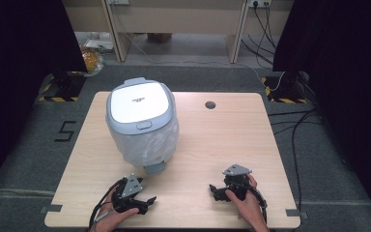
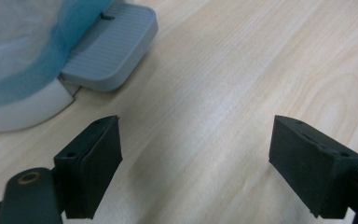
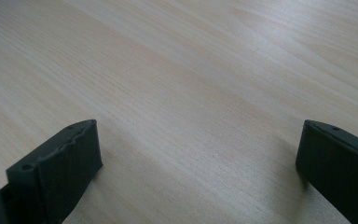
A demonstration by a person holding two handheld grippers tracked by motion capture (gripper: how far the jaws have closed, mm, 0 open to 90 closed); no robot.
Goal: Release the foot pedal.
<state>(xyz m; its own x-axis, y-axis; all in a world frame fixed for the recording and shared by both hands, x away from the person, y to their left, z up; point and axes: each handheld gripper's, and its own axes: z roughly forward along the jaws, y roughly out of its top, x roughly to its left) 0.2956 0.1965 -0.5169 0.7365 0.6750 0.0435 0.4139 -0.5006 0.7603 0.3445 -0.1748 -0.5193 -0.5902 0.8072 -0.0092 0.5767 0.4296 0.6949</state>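
A white and grey pedal bin point(image 1: 142, 121) stands on the left half of the wooden table point(image 1: 222, 140), with a clear plastic liner around its body and its lid down. Its grey foot pedal point(image 1: 154, 167) faces the front edge. My left gripper point(image 1: 147, 200) rests low near that edge, just in front of the pedal, open with nothing between its jaws. In the left gripper view the pedal point(image 2: 109, 46) lies ahead and to the left of the open left gripper point(image 2: 196, 126). My right gripper point(image 1: 215, 190) sits front right, open, and the right gripper point(image 3: 200, 126) looks over bare wood.
A round cable hole point(image 1: 210, 105) sits near the table's far edge. Beyond the table are desk legs point(image 1: 235, 34), cables point(image 1: 294, 130) on the grey floor at the right, and dark curtains on both sides.
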